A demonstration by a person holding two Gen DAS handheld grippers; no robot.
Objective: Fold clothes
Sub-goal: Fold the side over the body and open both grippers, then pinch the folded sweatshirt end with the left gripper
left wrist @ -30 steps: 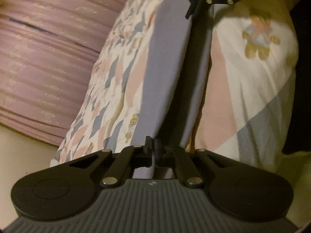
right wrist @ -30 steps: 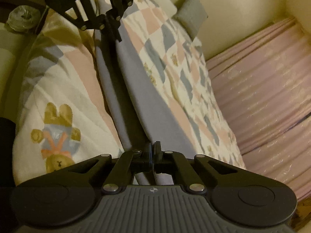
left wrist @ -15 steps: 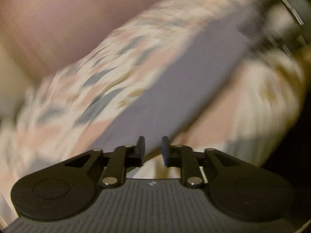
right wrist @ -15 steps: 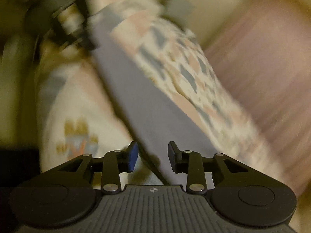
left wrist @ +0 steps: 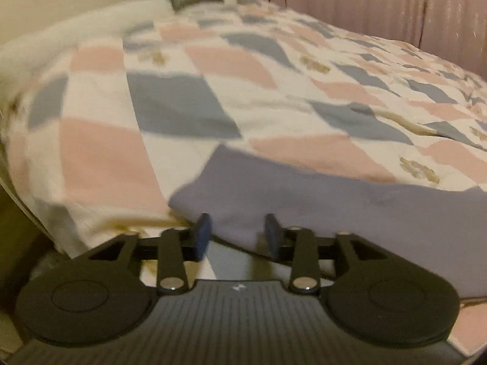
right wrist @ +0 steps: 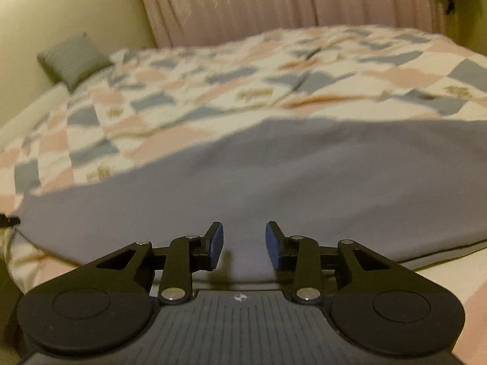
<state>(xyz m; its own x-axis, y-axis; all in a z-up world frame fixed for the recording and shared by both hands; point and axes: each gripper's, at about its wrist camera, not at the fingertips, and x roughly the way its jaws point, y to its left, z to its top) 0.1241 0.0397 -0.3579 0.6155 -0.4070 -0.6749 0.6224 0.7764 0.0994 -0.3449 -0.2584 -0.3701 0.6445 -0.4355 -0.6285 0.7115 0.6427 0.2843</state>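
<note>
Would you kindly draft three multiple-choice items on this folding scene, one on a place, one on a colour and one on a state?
1. Where does the garment lie?
A. On the patchwork quilt
B. On the curtain
C. On the small cushion

2. What colour is the garment?
A. Red
B. Plain grey-blue
C. Green

3. How do the two grippers stand?
A. Both shut on the garment
B. Only the left one open
C. Both open

Answers:
1. A, since the garment is spread flat over the patchwork quilt, with the curtain and the small cushion far behind it.
2. B, since its cloth is one even grey-blue without any pattern.
3. C, since the left gripper and the right gripper each show a clear gap between their fingers, with nothing held.
</note>
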